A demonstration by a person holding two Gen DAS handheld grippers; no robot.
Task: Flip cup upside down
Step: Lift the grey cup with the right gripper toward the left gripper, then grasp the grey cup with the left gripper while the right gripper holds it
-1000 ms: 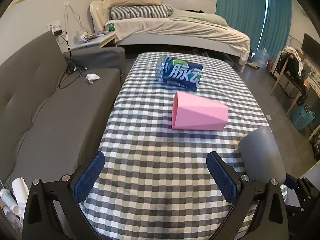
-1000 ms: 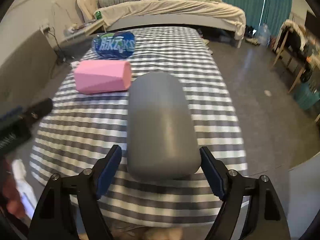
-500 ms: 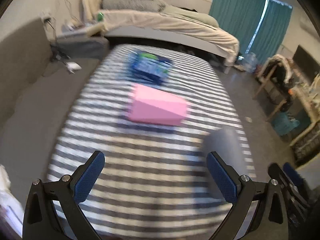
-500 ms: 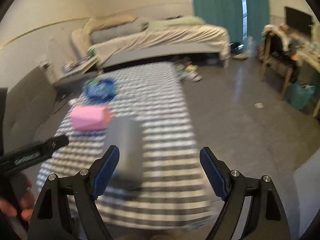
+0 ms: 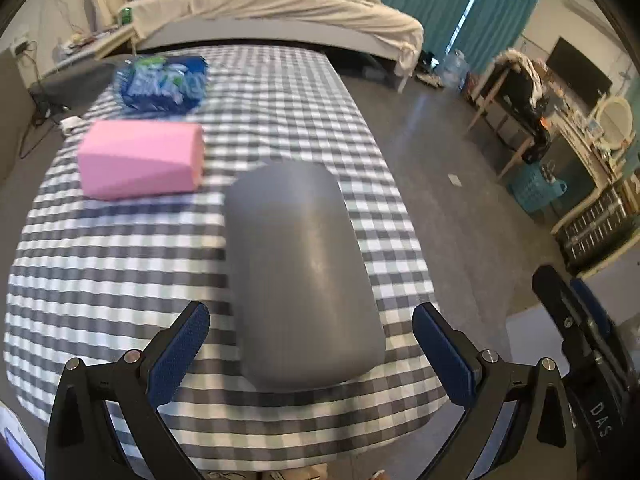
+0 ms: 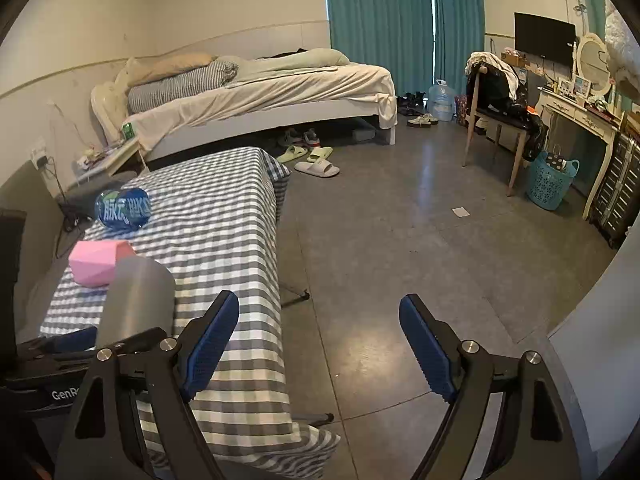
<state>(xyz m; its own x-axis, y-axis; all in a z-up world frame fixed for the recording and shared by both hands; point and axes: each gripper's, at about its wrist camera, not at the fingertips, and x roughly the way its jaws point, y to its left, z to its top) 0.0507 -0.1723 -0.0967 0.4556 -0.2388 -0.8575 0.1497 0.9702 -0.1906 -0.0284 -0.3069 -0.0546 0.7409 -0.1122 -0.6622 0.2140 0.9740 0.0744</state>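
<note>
A grey cup (image 5: 300, 276) stands with its closed rounded end up on the checked table (image 5: 120, 272), near the front right edge. My left gripper (image 5: 310, 354) is open, its blue pads on either side of the cup's lower part without touching it. The cup also shows in the right wrist view (image 6: 138, 300) at the lower left. My right gripper (image 6: 320, 344) is open and empty, off the table's right side over the floor.
A pink faceted cup (image 5: 140, 160) lies on its side behind and left of the grey cup. A blue bottle pack (image 5: 162, 84) lies farther back. A bed (image 6: 260, 96), slippers (image 6: 316, 168), a chair (image 6: 496, 120) and a blue basket (image 6: 550, 184) stand around the room.
My left gripper has swung right and now straddles the grey cup. My right gripper has pulled away from the cup to the right, over the floor.
</note>
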